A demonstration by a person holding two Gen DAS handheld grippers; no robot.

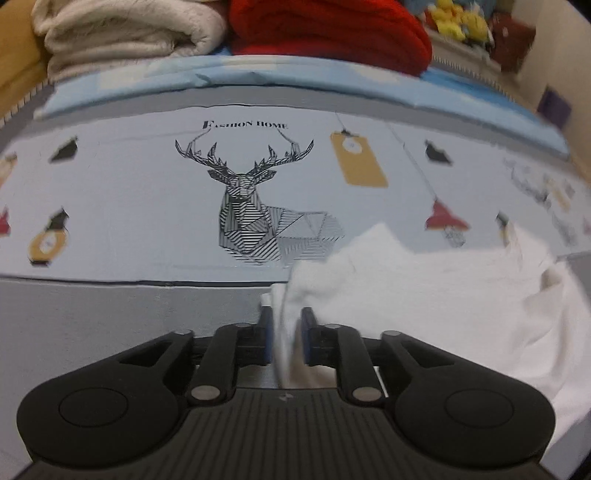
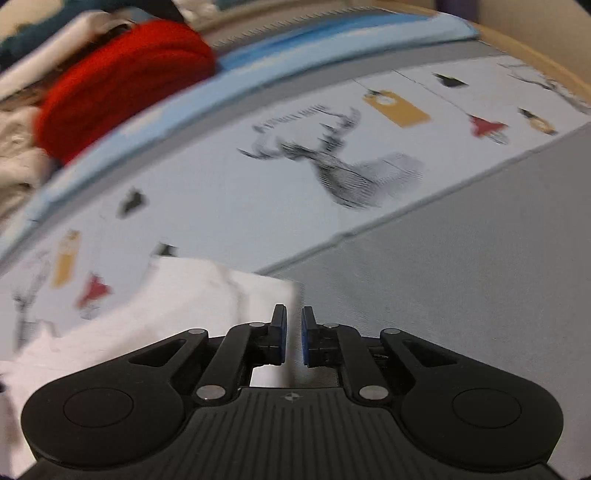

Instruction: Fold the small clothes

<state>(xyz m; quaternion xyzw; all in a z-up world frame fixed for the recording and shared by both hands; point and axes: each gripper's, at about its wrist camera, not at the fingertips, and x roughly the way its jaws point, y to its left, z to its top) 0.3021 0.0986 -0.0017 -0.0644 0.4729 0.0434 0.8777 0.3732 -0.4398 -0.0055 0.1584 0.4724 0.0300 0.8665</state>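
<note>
A small white garment (image 1: 424,295) lies on the bed sheet, spreading right from my left gripper (image 1: 287,328). The left gripper is shut on a bunched fold of this garment, which stands up between its blue pads. In the right wrist view the same white garment (image 2: 166,306) lies to the left, its corner reaching my right gripper (image 2: 294,332). The right gripper's blue pads are nearly together, with the garment's edge at or between them; the view is blurred, so I cannot tell whether cloth is pinched.
The bed sheet (image 1: 147,206) is pale with a deer print (image 1: 255,199) and a grey band (image 2: 461,258) near me. A folded cream blanket (image 1: 122,33) and a red blanket (image 1: 328,29) are stacked at the far edge. Yellow toys (image 1: 458,18) sit behind.
</note>
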